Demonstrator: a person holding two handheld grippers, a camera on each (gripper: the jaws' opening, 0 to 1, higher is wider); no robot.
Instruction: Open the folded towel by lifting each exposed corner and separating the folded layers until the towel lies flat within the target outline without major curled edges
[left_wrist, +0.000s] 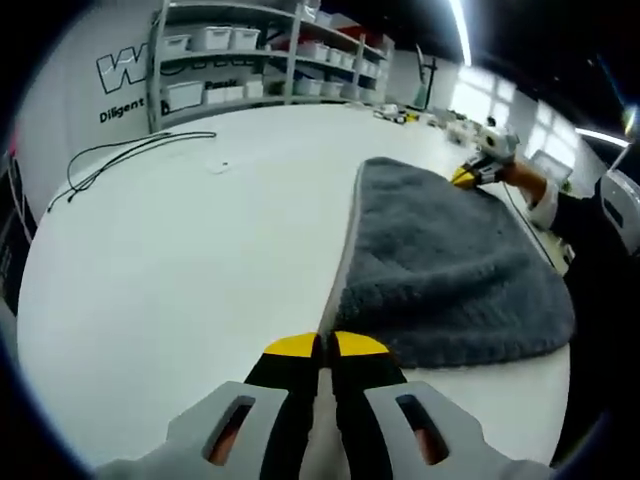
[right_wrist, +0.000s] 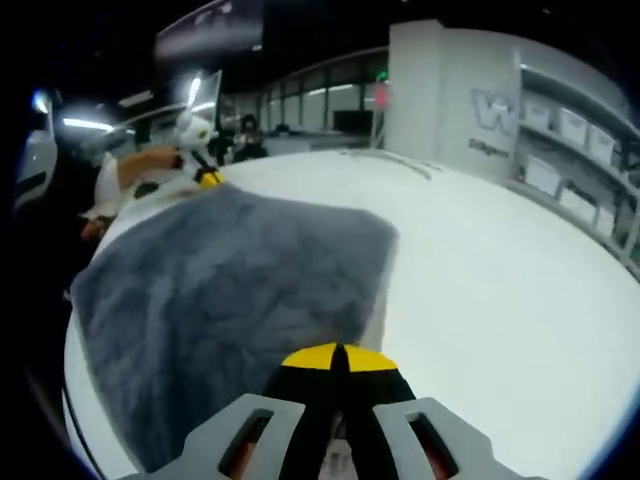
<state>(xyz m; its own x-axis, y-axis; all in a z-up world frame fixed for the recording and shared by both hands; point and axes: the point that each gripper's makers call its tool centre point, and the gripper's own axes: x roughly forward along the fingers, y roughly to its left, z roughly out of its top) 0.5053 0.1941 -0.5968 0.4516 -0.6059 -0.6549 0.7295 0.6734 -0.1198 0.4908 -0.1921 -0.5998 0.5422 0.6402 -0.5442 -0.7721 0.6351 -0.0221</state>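
Observation:
A dark grey towel lies spread on the white table, its pale left hem running straight down to my left gripper. That gripper's yellow-tipped jaws are shut on the near corner of the hem. At the towel's far corner sits the right gripper, held by a hand. In the right gripper view the towel stretches away to the left, and my right gripper is shut at its near corner. The left gripper rests at the opposite far corner.
Shelves with white bins stand behind the table, beside a wall with lettering. A black cable loops over the far left of the table. Small items lie at the far edge. A person's dark sleeve is at the right.

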